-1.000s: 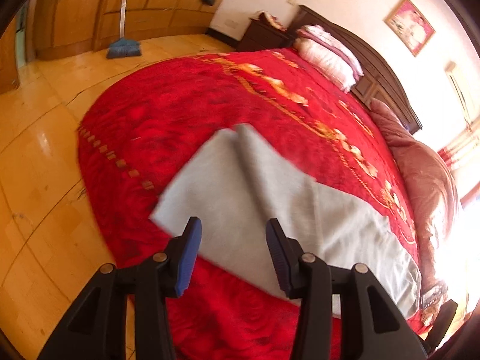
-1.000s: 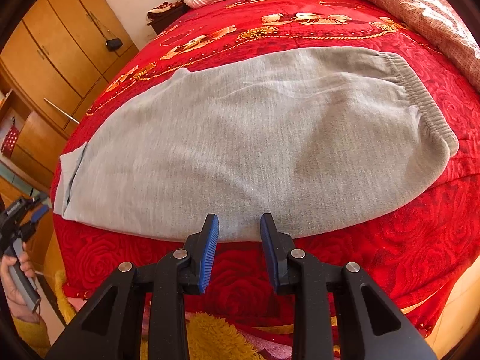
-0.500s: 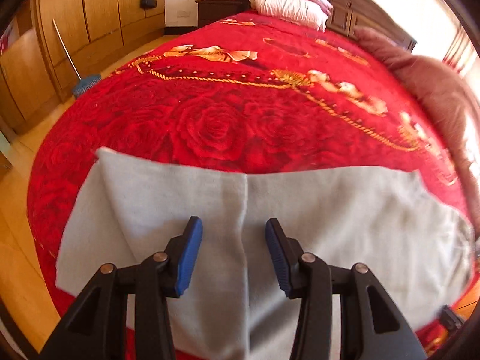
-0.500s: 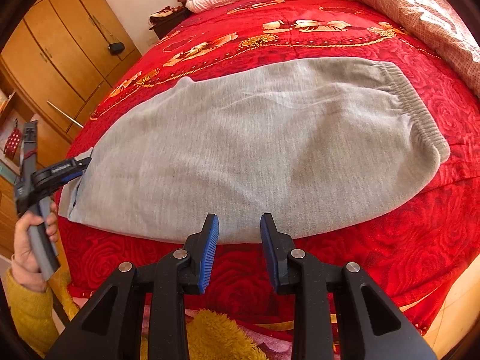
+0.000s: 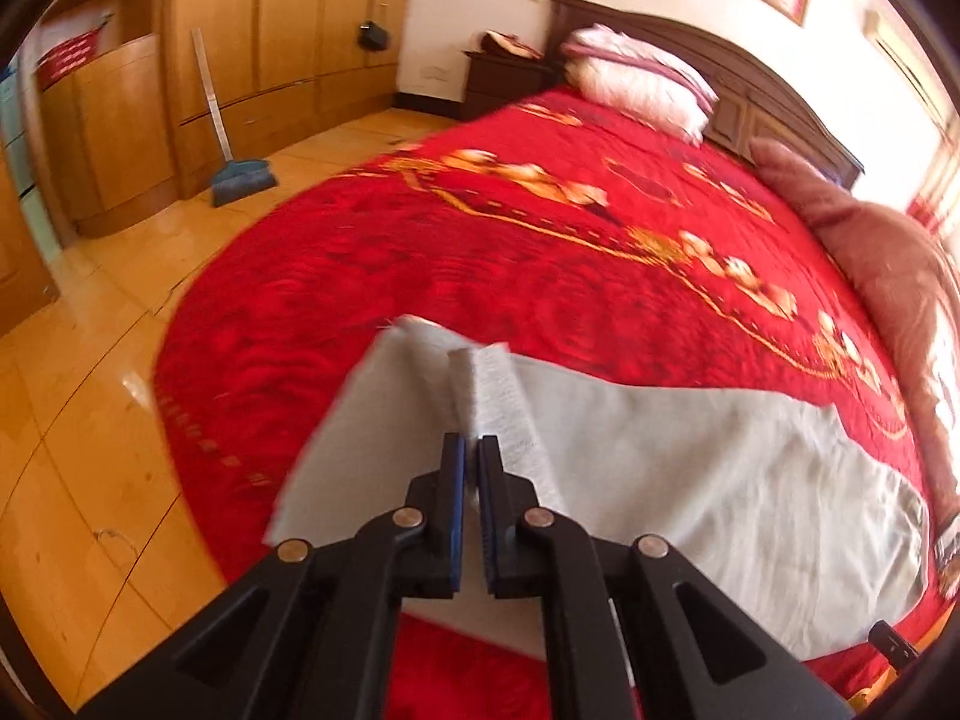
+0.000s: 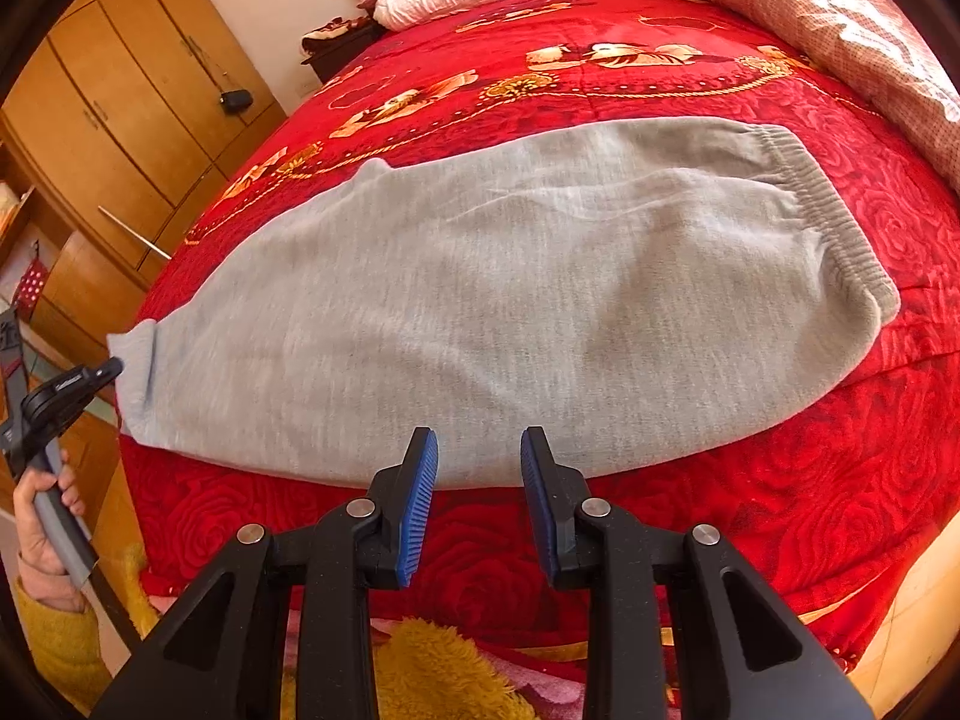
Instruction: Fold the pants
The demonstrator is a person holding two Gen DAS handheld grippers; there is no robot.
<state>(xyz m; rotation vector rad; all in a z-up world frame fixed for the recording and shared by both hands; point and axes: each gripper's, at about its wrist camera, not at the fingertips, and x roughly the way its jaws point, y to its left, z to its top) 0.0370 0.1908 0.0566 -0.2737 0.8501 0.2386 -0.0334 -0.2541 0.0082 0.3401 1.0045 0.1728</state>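
- Grey pants (image 6: 510,312) lie flat along the near edge of the bed, on a red bedspread (image 6: 660,96) patterned with roses and gold flowers.
- Elastic waistband (image 6: 834,222) sits at the right end in the right wrist view; the leg hems (image 6: 135,378) sit at the left end, by the bed's corner.
- Left gripper (image 5: 471,450) is clenched on the hem end of the pants: its blue pads pinch a raised ridge of grey cloth, which stands up ahead of the fingertips.
- From the right wrist view, the left gripper's black tip touches the hem; a hand (image 6: 42,516) in a yellow sleeve (image 6: 51,648) holds its grey handle.
- Right gripper (image 6: 479,450) hangs over the near edge of the pants, mid-length, jaws parted with nothing between them.
- Pillows (image 5: 636,75) stacked against a dark headboard; a pink quilt (image 6: 840,18) is bunched along the far side.
- Broom (image 5: 231,138) leans on the wooden wardrobe (image 5: 270,24), on a glossy wood floor.
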